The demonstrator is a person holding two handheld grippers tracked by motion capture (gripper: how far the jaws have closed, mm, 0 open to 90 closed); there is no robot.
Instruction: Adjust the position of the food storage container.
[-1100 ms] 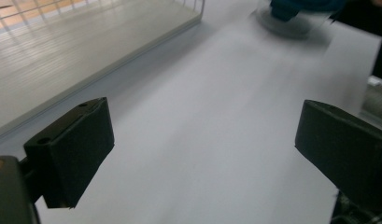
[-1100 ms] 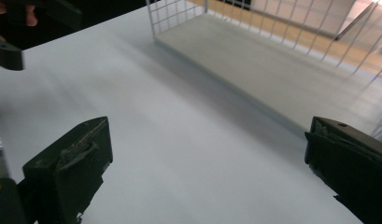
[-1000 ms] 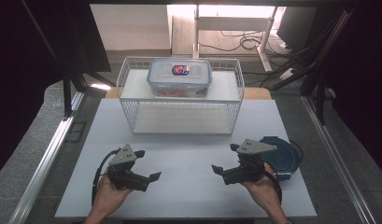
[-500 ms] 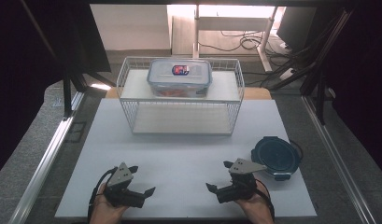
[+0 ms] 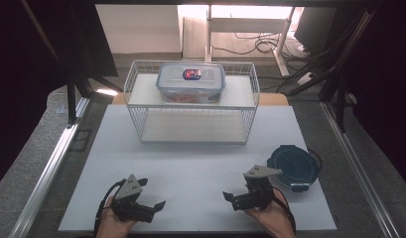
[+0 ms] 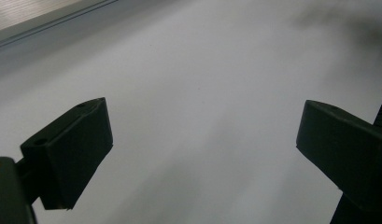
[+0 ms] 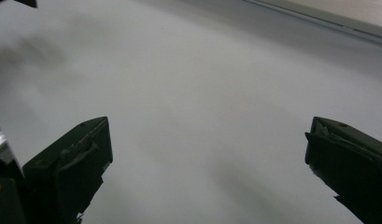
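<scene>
Round blue container (image 5: 293, 169) sits near the right edge of the white surface (image 5: 190, 163), just beside the right tool (image 5: 229, 199), part of its near-left rim hidden behind that tool's grey plate. Whether it is a lidded bowl or a lid alone is hard to make out. The right tool gapes wide with nothing between its jaws, and the left tool (image 5: 157, 209) does the same; both hover low over the surface's near edge. The hands are cut off by the bottom of the high view. Farther back a wire basket (image 5: 192, 130) carries a clear lidded box (image 5: 190, 82); its contents are blurred.
</scene>
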